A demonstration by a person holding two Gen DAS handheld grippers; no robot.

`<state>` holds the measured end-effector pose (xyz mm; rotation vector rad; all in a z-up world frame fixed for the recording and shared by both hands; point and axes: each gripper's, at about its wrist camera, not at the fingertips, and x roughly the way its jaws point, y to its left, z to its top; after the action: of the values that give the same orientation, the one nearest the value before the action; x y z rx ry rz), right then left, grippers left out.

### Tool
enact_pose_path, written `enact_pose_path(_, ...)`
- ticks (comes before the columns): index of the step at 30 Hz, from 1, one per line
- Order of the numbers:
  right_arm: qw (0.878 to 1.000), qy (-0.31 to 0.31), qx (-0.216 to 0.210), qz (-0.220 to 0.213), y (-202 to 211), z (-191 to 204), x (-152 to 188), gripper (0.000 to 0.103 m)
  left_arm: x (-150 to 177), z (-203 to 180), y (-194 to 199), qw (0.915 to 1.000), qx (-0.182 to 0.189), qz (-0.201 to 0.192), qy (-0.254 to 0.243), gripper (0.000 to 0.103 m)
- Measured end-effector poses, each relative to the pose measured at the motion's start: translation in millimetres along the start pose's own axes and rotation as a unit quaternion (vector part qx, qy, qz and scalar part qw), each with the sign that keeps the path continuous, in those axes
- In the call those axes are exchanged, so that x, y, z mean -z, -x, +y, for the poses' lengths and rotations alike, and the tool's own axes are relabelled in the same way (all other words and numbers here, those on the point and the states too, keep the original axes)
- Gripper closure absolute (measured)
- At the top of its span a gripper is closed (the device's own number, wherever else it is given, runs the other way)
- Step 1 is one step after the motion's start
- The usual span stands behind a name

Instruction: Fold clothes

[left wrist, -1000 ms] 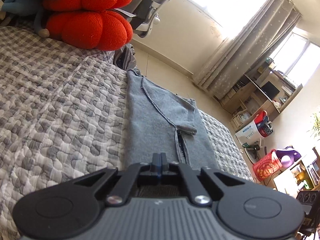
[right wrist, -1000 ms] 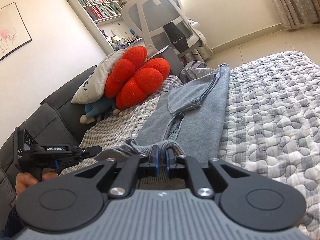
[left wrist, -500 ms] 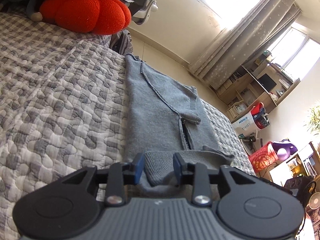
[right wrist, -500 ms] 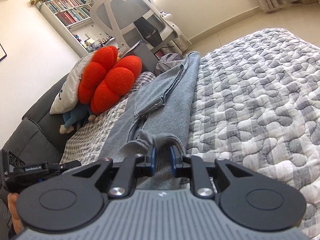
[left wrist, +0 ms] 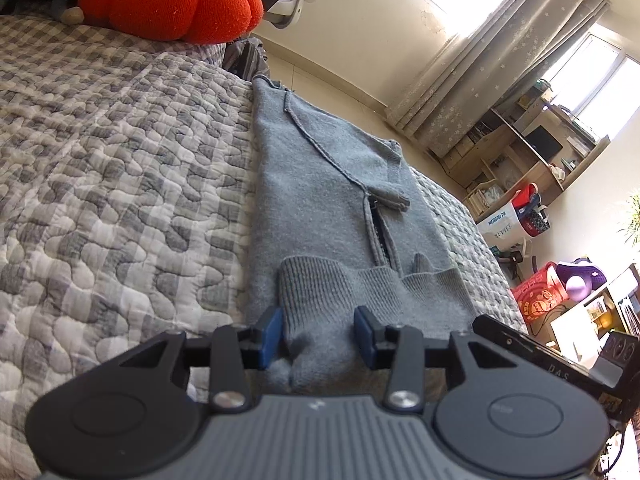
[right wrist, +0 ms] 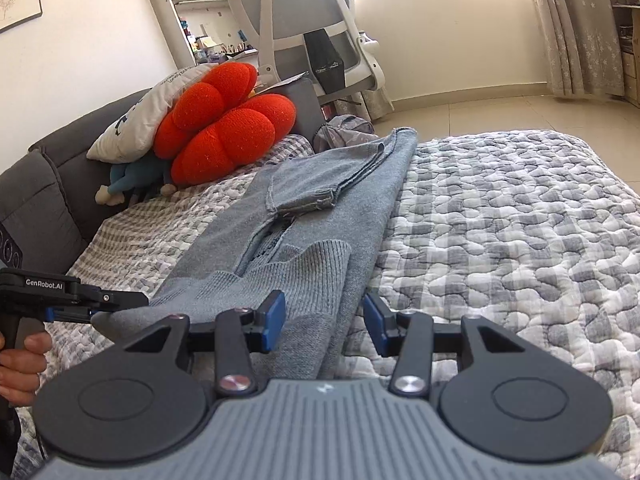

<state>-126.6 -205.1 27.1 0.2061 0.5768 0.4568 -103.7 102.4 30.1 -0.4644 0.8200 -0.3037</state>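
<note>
Two grippers sit low over a grey knitted sweater [left wrist: 340, 184] that lies folded into a long narrow strip on a quilt [left wrist: 120, 184], padded, puffy, checked grey and white. The knit is fine and fuzzy, with a ribbed hem [left wrist: 344, 284] doubled back over its near end and a zip running up the middle. Beyond it rests a plush red cushion [right wrist: 224, 132], lobed like a pumpkin. The left gripper [left wrist: 319, 335] has its jaws partly spread, having just been opening; a bunched fold of the hem sits between the blue pads [left wrist: 269, 330], brushing the left one but not pinched. The right gripper [right wrist: 325, 322] has likewise just been opening, and the sweater's edge lies loose between its pads [right wrist: 275, 318].
</note>
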Motion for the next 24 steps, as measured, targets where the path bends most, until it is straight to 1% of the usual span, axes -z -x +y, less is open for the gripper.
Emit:
enact_pose_path(3, 0.999, 0.042, 0.011, 0.002, -2, 12, 5, 0.056, 5, -3, 1, 0.9998, -0.011, -0.006, -0.014, 0.062)
enact_pose_path(4, 0.998, 0.056, 0.017, 0.003, -3, 16, 6, 0.066, 6, -5, 0, 0.9997, -0.015, -0.007, -0.019, 0.062)
enact_pose_path(5, 0.998, 0.066, 0.021, 0.004, -4, 20, 7, 0.084, 7, -6, 0, 0.9995, -0.019, -0.009, -0.025, 0.063)
enact_pose_path(6, 0.997, 0.071, 0.02, 0.002, -3, 23, 8, 0.088, 8, -8, -1, 0.9993, -0.022, -0.009, -0.031, 0.064)
enact_pose_path(8, 0.997, 0.078, 0.016, 0.0, -1, 27, 8, 0.093, 9, -10, 0, 0.9989, -0.025, -0.01, -0.039, 0.069)
enact_pose_path(10, 0.997, 0.076, -0.005, -0.004, 8, 30, 10, 0.094, 11, -12, 3, 0.9987, -0.02, -0.011, -0.046, 0.076)
enact_pose_path(11, 0.997, 0.074, -0.015, -0.006, 12, 31, 10, 0.095, 13, -13, 4, 0.9986, -0.017, -0.01, -0.05, 0.078)
enact_pose_path(13, 0.997, 0.073, -0.039, -0.009, 22, 33, 12, 0.095, 16, -12, 9, 0.9986, -0.005, -0.006, -0.052, 0.087)
enact_pose_path(15, 0.994, 0.079, -0.075, -0.008, 37, 37, 18, 0.095, 27, -11, 25, 0.9973, 0.034, 0.0, -0.065, 0.09)
enact_pose_path(17, 0.988, 0.1, -0.114, -0.005, 55, 41, 27, 0.095, 37, -10, 41, 0.9943, 0.072, 0.005, -0.078, 0.09)
enact_pose_path(18, 0.984, 0.118, -0.132, 0.002, 65, 42, 33, 0.095, 43, -7, 49, 0.9929, 0.083, 0.006, -0.085, 0.09)
enact_pose_path(20, 0.977, 0.148, -0.15, 0.026, 77, 39, 45, 0.094, 55, -1, 66, 0.9896, 0.104, 0.009, -0.098, 0.09)
enact_pose_path(23, 0.965, 0.155, -0.193, 0.084, 86, 30, 61, 0.094, 71, 8, 90, 0.9838, 0.135, 0.013, -0.117, 0.09)
enact_pose_path(24, 0.962, 0.161, -0.199, 0.092, 90, 30, 65, 0.094, 70, 10, 94, 0.9843, 0.132, 0.007, -0.117, 0.09)
